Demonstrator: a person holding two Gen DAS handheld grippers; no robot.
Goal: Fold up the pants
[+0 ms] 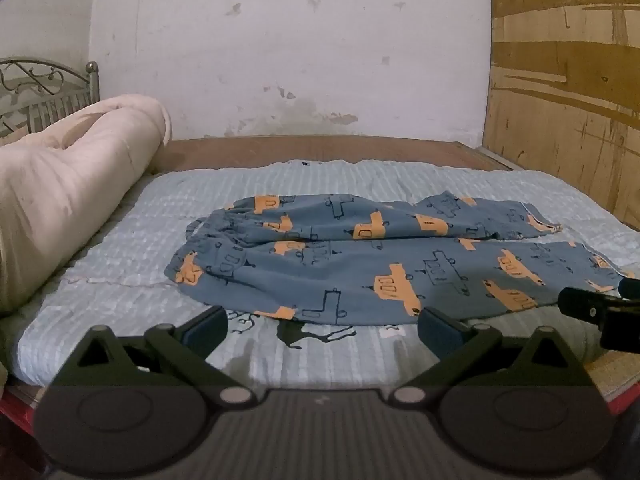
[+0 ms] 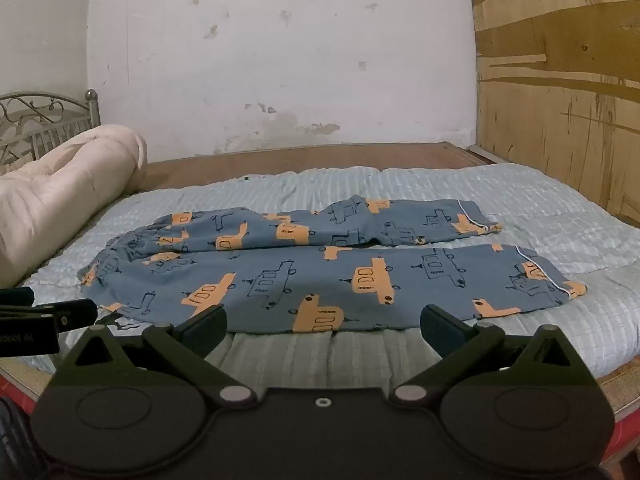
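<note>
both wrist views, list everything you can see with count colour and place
pants: one pair, blue with orange and outlined vehicle print, spread flat on the quilt, waistband left, leg ends right
quilt: one, pale blue, covers the bed
rolled blanket: one, cream, along the left edge of the bed
headboard: one, grey metal scrollwork, far left behind the blanket
wall: white, stained, behind the bed
wood panel: brown, at right
left gripper: black, open, empty, near the edge of the pants
right gripper: black, open, empty, near the edge of the pants
</note>
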